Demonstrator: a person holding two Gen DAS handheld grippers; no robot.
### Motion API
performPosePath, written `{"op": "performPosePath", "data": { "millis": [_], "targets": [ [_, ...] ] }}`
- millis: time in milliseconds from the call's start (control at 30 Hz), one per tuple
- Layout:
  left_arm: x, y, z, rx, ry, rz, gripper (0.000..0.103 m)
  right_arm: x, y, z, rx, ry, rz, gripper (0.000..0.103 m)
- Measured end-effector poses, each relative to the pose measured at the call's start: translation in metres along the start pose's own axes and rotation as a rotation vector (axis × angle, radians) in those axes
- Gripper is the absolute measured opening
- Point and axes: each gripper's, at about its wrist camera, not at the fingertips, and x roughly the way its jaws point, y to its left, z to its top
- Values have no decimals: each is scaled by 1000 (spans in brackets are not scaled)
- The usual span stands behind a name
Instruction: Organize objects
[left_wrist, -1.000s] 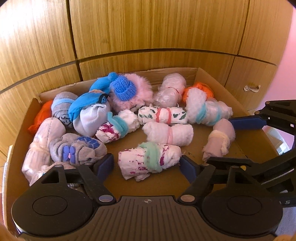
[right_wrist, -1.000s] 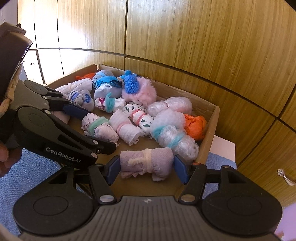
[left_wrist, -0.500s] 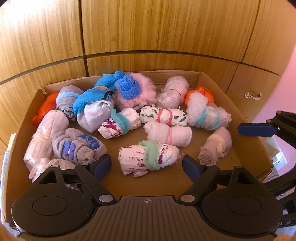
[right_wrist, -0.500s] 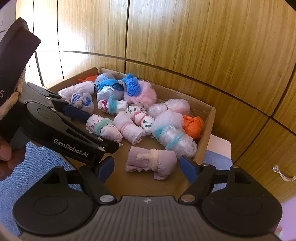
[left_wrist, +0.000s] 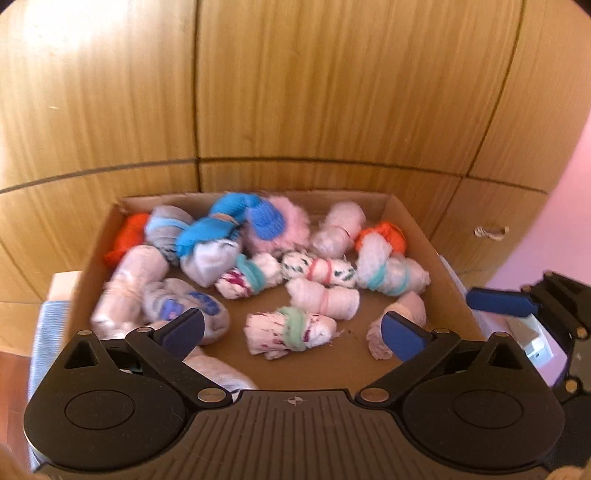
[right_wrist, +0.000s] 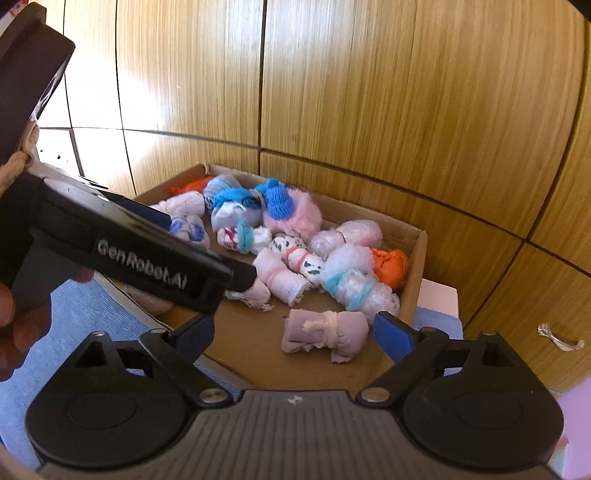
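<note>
A cardboard box (left_wrist: 448, 284) (right_wrist: 417, 266) holds several rolled sock bundles. A white roll with a green band (left_wrist: 291, 330) lies near its front. A mauve roll tied with cream string (right_wrist: 325, 334) (left_wrist: 402, 317) lies at the front right corner. My left gripper (left_wrist: 293, 330) is open and empty, raised above the box's front edge. My right gripper (right_wrist: 293, 332) is open and empty, pulled back from the mauve roll. The left gripper's body (right_wrist: 129, 254) crosses the right wrist view.
Wooden cabinet panels (left_wrist: 295, 92) stand behind the box. The box sits on a blue cloth (right_wrist: 92, 306) (left_wrist: 48, 332). A pink fluffy ball with a blue knit hat (left_wrist: 275, 225) (right_wrist: 291, 212) lies at the back. An orange bundle (right_wrist: 389, 260) lies at the right wall.
My right gripper opened, let go of the mauve roll in the box and drew back. Both grippers have risen and pulled away from the box.
</note>
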Motion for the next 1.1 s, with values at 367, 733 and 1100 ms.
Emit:
{"op": "performPosePath", "data": {
  "millis": [367, 733, 1100],
  "targets": [
    [-46, 7, 1, 35, -79, 171, 103, -21, 29, 1, 52, -22, 20, 98],
    [-72, 16, -14, 76, -127, 187, 103, -34, 52, -6, 60, -25, 42, 99],
    [-86, 17, -18, 73, -147, 166, 103, -45, 59, -13, 75, -31, 51, 99]
  ]
}}
